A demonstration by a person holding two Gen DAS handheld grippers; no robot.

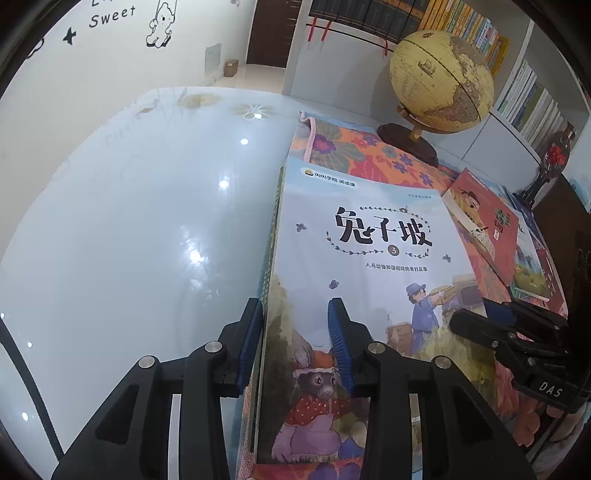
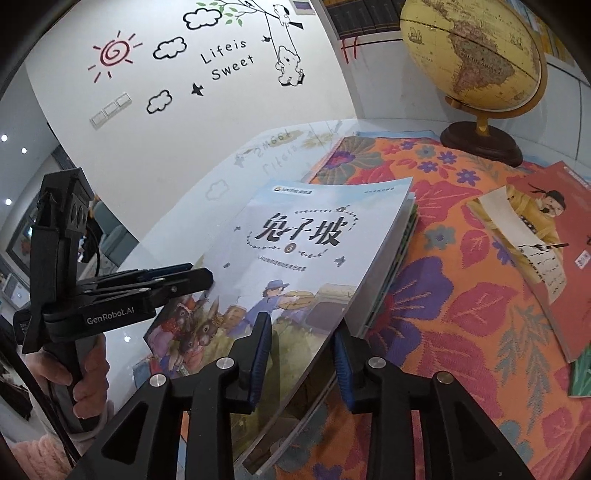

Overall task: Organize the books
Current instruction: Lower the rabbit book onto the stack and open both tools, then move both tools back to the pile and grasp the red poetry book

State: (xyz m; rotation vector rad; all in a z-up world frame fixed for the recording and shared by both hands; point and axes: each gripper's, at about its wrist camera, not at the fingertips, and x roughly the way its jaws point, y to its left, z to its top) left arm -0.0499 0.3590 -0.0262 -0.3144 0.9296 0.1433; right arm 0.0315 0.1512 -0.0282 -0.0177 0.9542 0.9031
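Blue-padded left tongs [image 1: 297, 343] sit closest in the left wrist view, their jaws spread around the near left edge of a stack of books [image 1: 266, 295]: one pad is outside the spines, the other rests over the cover of the top book [image 1: 369, 280], a pale blue volume with a rabbit and a figure in blue painted on it. I cannot tell whether the pads actually press the stack. To the left of the stack stretches the glossy white tabletop [image 1: 129, 221], mirroring the ceiling lights.

The stack lies partly on a floral cloth [image 2: 461, 295] in orange, pink and purple, with its left side overhanging onto the bare tabletop. In the right wrist view the right tongs [image 2: 303, 350] are parted over the stack's near right corner, one pad above the cover, the other beside the page edges, gripping nothing that I can see.

Further right on the cloth lies a red book [image 2: 546, 258] showing a robed man writing, well apart from the stack. Behind it stands a yellow globe [image 2: 476, 51] on a dark wooden base, and a bookshelf [image 1: 461, 22] lines the wall.
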